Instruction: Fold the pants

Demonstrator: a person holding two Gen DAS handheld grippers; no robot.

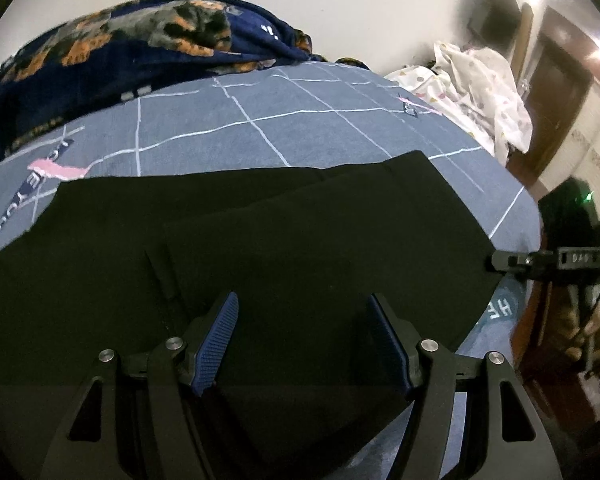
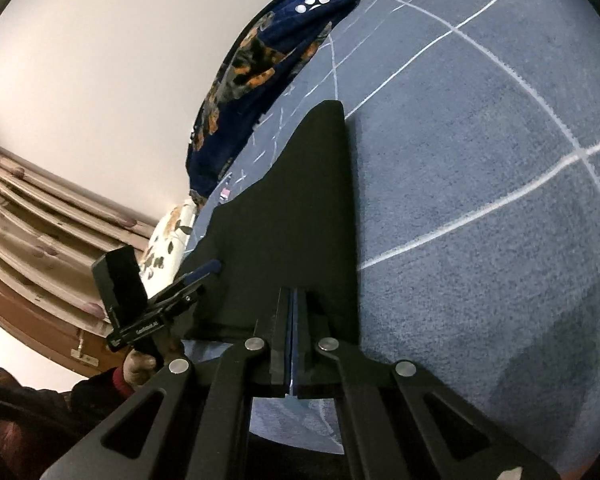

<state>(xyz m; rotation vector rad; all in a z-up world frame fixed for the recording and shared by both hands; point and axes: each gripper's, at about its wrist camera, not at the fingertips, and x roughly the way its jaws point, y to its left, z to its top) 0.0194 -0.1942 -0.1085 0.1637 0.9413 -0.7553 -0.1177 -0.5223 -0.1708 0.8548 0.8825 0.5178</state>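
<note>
Black pants [image 1: 260, 236] lie spread on the blue-grey bed sheet [image 1: 260, 120], partly folded with one layer over another. My left gripper [image 1: 304, 308] is open just above the near part of the pants, its blue pads [image 1: 220, 332] apart. My right gripper [image 1: 496, 260] is shut on the right corner of the pants. In the right wrist view the right gripper [image 2: 293, 300] has its jaws pressed together on the black cloth [image 2: 300, 208], which stretches away from it. The left gripper [image 2: 204, 270] shows there at the left, over the pants' edge.
A dark blue blanket [image 1: 120, 48] with orange patches lies bunched at the far side of the bed. White patterned bedding [image 1: 480, 88] sits at the far right. A wooden door [image 1: 560, 80] stands beyond it. A wooden bed frame [image 2: 40, 240] and a floral pillow [image 2: 168, 240] are at the left.
</note>
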